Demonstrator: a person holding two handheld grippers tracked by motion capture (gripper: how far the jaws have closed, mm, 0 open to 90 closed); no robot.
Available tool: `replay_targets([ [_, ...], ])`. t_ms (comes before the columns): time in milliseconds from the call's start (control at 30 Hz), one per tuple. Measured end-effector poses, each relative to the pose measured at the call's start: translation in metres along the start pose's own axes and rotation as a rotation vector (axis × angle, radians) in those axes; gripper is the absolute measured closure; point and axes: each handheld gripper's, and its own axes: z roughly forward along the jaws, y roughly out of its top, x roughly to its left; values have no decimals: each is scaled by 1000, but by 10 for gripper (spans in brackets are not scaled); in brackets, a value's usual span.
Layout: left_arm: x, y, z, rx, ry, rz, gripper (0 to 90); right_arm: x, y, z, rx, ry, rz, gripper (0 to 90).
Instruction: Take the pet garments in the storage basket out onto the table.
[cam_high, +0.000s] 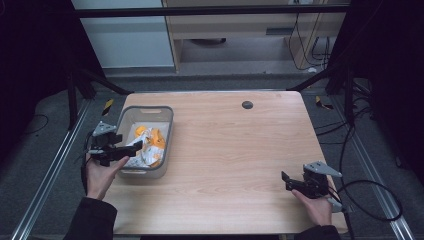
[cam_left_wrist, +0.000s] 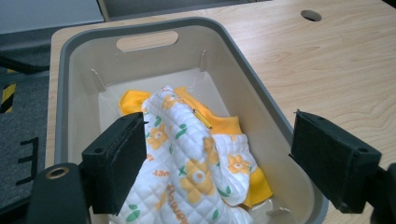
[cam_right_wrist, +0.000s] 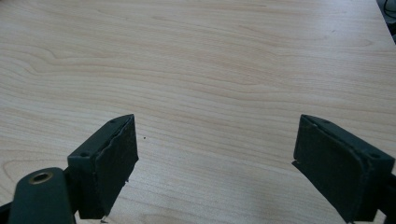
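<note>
Left gripper (cam_left_wrist: 219, 163) hangs open over the quilted cloth (cam_left_wrist: 196, 163) in the grey bin (cam_left_wrist: 261, 100). Right gripper (cam_right_wrist: 215, 163) idles open (nothing grasped); any lifting looks undone.

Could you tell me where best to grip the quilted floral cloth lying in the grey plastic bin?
Probably the raised fold of the white quilted cloth with orange flowers, taken from above: it humps up above the grey plastic bin floor, and the walls block sideways approaches.

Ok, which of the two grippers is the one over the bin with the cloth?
The left gripper. Its open jaws sit over the grey bin, framing the white-and-orange flowered cloth. The right gripper, also open, is over bare table.
</note>
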Motion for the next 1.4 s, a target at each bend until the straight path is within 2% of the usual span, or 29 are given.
replay_targets([
  [467,-1,6,17,104,8,42,179,0,0,0,0,3,2,135],
  [833,-1,10,27,155,16,55,186,0,0,0,2,6,2,136],
  [967,0,10,34,196,18,67,188,0,0,1,2,6,1,136],
  [1400,0,9,47,250,35,79,207,0,0,1,6,5,-4,136],
])
